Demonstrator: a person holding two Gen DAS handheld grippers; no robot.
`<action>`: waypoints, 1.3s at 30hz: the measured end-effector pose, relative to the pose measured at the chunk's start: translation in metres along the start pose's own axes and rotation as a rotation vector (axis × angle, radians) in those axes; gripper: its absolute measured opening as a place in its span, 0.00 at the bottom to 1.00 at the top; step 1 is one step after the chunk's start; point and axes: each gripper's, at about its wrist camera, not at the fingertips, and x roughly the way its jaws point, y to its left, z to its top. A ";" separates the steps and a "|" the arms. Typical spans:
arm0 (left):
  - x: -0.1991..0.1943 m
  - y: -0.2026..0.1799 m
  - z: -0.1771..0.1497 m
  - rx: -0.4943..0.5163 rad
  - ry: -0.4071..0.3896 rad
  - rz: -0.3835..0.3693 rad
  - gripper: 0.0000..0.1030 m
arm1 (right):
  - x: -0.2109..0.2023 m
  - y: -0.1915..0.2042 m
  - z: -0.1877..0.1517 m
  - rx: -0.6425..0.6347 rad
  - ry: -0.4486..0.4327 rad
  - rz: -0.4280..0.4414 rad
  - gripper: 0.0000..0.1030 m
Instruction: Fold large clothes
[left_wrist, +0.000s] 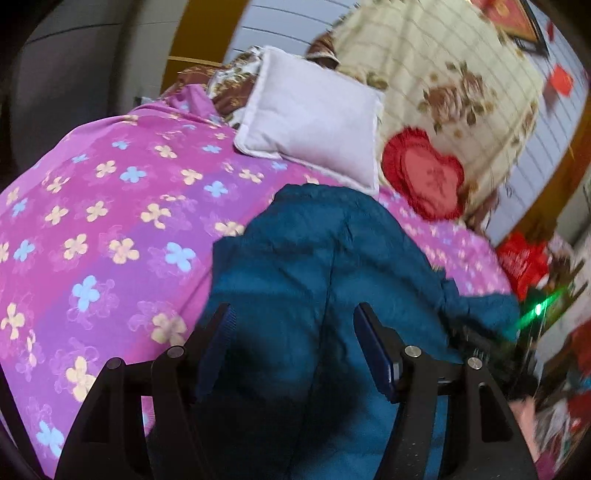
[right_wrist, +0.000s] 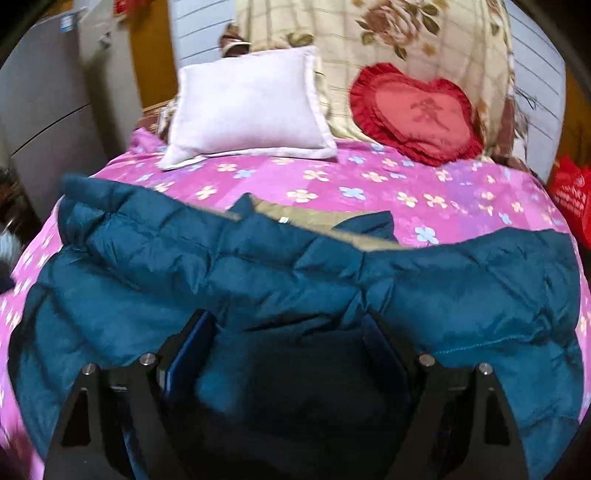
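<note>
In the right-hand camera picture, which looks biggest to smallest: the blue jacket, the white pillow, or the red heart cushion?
1. Blue jacket, by far, though it lies nearest the camera.
2. White pillow.
3. Red heart cushion, only slightly smaller looking than the pillow, so those two are close.

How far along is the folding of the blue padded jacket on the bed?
Done: the blue jacket lies spread across the pink flowered bedspread, its tan lining showing at the collar. In hand: nothing; the left claw and right claw hang open above it. Left: the folds themselves, since none shows clearly yet.
</note>
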 end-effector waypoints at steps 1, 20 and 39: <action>0.005 -0.003 -0.002 0.008 0.011 0.006 0.47 | 0.006 -0.003 0.000 0.017 0.014 -0.001 0.83; 0.072 -0.023 0.003 0.066 0.016 0.221 0.48 | -0.023 -0.104 -0.014 0.052 -0.004 -0.176 0.86; 0.079 -0.025 -0.002 0.085 -0.003 0.251 0.48 | -0.056 -0.040 -0.004 0.032 -0.078 0.034 0.88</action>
